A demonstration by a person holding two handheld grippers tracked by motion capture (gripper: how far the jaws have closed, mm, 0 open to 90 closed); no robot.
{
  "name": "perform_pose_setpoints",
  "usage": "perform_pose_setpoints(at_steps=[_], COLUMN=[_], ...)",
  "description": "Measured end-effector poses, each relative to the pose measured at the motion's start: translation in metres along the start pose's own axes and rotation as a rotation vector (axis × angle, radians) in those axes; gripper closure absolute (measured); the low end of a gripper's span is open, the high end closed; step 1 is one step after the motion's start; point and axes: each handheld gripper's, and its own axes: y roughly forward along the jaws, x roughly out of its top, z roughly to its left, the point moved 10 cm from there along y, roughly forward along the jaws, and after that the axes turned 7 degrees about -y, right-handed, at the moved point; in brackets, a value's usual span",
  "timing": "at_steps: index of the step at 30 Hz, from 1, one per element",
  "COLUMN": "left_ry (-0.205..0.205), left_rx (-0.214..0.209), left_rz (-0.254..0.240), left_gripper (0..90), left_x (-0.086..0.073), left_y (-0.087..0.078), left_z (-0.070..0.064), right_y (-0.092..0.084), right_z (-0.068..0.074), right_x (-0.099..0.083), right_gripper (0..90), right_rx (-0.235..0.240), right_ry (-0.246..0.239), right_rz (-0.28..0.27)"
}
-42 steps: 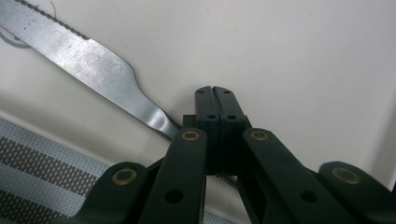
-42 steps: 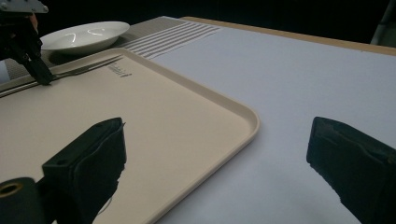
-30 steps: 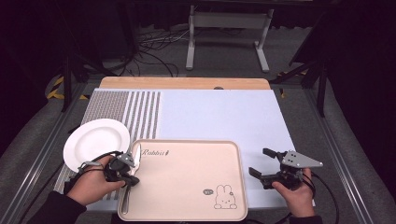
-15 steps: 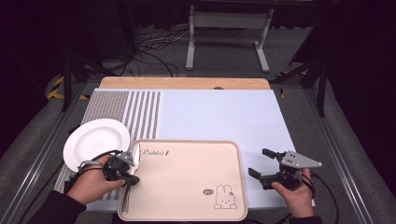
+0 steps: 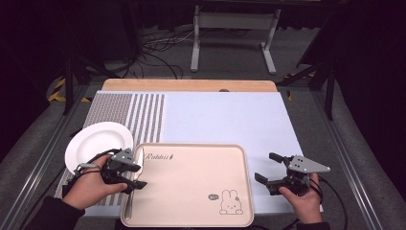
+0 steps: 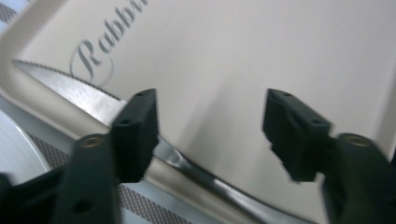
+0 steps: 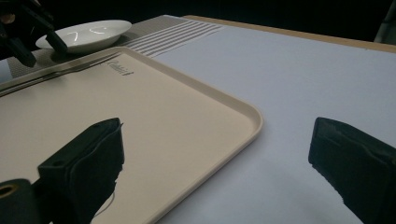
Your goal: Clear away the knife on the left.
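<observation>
The left gripper [image 5: 130, 173] sits at the lower left of the high view, over the left edge of the tray [image 5: 191, 158]. Its jaws are spread wide. In the left gripper view [image 6: 210, 121] a knife [image 6: 79, 91] with a toothed blade lies along the tray's edge. It passes just under and beside the jaw at the left of that frame, with the other jaw well apart from it, so nothing is pinched. In the high view the knife [image 5: 135, 184] runs lengthwise down the tray's left edge, blade toward the top of the frame.

The right gripper [image 5: 269, 168] is at the lower right of the high view, held in the person's right hand [image 5: 301, 199] just beside the tray's right edge, over the pale blue mat [image 5: 225, 115]. Its jaws are also spread, with nothing between them; the right gripper view [image 7: 215, 154] shows the tray's rounded corner and bare mat in the gap.

The tray is beige, with the word "Rabbit" near its upper left corner and a small rabbit drawing [image 5: 231, 203] near its lower right. A white plate [image 5: 98, 143] lies left of the tray, on a striped placemat [image 5: 139, 112], near the left gripper. The left hand [image 5: 88, 189] holds that gripper from below.
</observation>
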Motion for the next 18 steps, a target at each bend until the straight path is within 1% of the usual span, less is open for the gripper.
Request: perform_pose_setpoints(at_steps=[1, 2, 3, 5, 6, 7, 12, 13, 16, 18], left_ry=[0.001, 0.004, 0.005, 0.007, 0.007, 0.008, 0.011, 0.012, 0.015, 0.020], left_rx=[0.005, 0.014, 0.014, 0.021, 0.021, 0.028, 0.024, 0.026, 0.031, 0.031], left_rz=[-0.016, -0.037, -0.049, -0.073, -0.073, -0.095, -0.168, -0.173, -0.215, -0.223], left_gripper=[23.6, 21.6, 19.2, 16.7, 15.0, 14.1, 12.9, 12.9, 12.8, 12.6], left_x=[0.001, 0.003, 0.004, 0.005, 0.005, 0.007, 0.012, 0.012, 0.014, 0.014], left_y=[0.000, -0.002, -0.003, -0.006, -0.006, -0.008, -0.016, -0.018, -0.024, -0.026], left_z=[0.001, 0.003, 0.003, 0.004, 0.004, 0.005, 0.005, 0.005, 0.006, 0.006], right_y=[0.000, 0.000, 0.000, 0.000, 0.000, 0.000, 0.000, 0.000, 0.000, 0.000], right_z=[0.000, 0.000, 0.000, 0.000, 0.000, 0.000, 0.000, 0.000, 0.000, 0.000], right_x=[0.000, -0.001, -0.001, -0.001, -0.001, -0.001, 0.000, 0.000, 0.000, 0.000], right_gripper=[4.0, 3.9, 3.9, 4.0, 4.0, 3.9, 3.9, 3.9, 3.8, 3.8], right_rx=[0.002, 0.002, 0.000, 0.000, 0.002, 0.001, 0.000, 0.000, 0.001, 0.001], right_ry=[-0.002, -0.002, -0.001, -0.002, -0.003, -0.003, -0.006, -0.005, -0.006, -0.006], right_rz=[0.003, 0.005, 0.005, 0.004, 0.004, 0.003, 0.002, 0.001, 0.000, 0.000])
